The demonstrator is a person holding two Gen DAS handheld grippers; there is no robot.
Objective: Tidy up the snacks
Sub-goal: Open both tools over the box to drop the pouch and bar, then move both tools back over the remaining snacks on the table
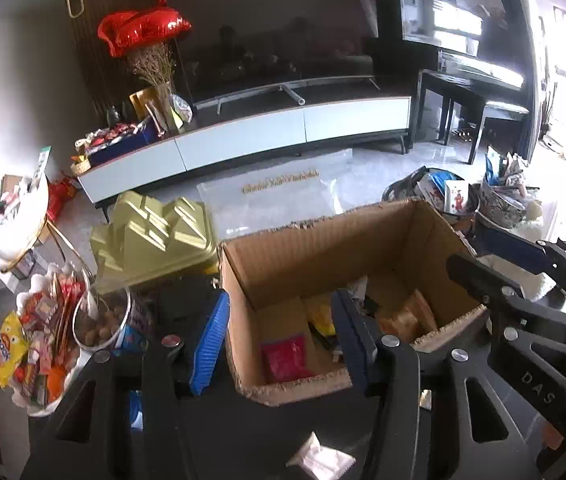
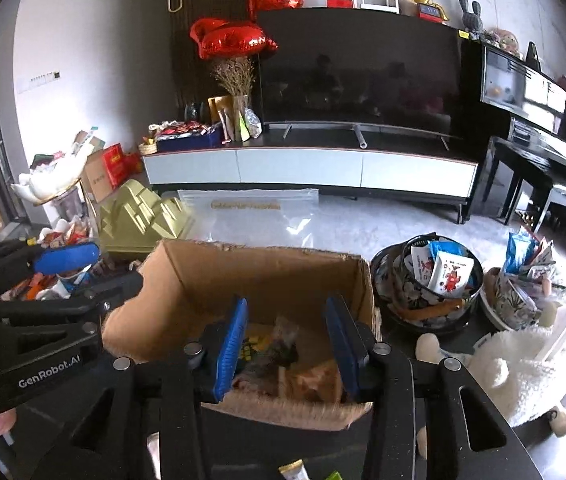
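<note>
At the far left of the left wrist view, a white dish [image 1: 49, 406] heaped with bright snack packets [image 1: 7, 354] sits beside a round tin [image 1: 101, 320] of brown balls, with a gold moulded tray [image 1: 151, 236] just behind them. Next comes the left gripper [image 1: 279, 346], its blue-padded jaws spread with nothing pinched between them; the left pad hangs outside the box's left wall and the right pad over its inside. The open cardboard box [image 1: 323, 240] stands in the middle of the dark table [image 1: 243, 440], and on its floor lie a pink packet [image 1: 285, 358], a yellow one [image 1: 321, 314] and an orange-brown one [image 1: 403, 320]. A white wrapped packet [image 1: 323, 460] lies on the table in front of the box. To the right, the right gripper [image 2: 287, 344] hovers over the box's near wall, jaws likewise apart and empty, with loose packets blurred beneath it. Further right in the right wrist view, a floral bowl [image 2: 403, 292] holds white and blue sachets [image 2: 451, 274], a second patterned bowl [image 2: 515, 304] holds more packets, and a white plush toy [image 2: 523, 368] lies nearest the edge.
</note>
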